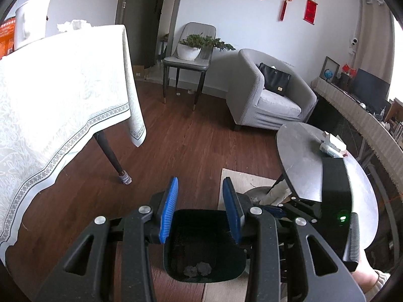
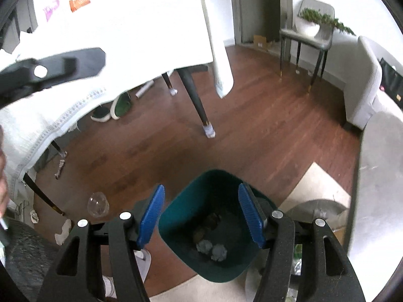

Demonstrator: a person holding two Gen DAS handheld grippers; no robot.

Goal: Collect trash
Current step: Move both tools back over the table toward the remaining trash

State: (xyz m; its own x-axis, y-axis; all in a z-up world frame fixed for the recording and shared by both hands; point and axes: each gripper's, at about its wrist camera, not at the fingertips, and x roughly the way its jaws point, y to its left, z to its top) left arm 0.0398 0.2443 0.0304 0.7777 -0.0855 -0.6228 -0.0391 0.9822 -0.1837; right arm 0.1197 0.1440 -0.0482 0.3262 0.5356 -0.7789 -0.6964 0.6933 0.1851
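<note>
A dark green trash bin (image 1: 176,269) stands on the wood floor below both grippers; it also shows in the right wrist view (image 2: 176,226). Crumpled grey paper balls (image 1: 197,269) lie at its bottom, seen too in the right wrist view (image 2: 211,249). My left gripper (image 1: 200,187) is open and empty above the bin. My right gripper (image 2: 201,193) is open and empty above the bin's mouth. White crumpled paper (image 1: 73,25) lies on the far end of the clothed table (image 1: 63,88).
A round grey side table (image 1: 302,156) with a small carton (image 1: 332,147) stands at right. A grey armchair (image 1: 272,100), a chair with a plant (image 1: 191,50), a beige rug (image 1: 241,181), a clear glass (image 2: 97,205) on the floor and shoes (image 2: 121,105) under the table.
</note>
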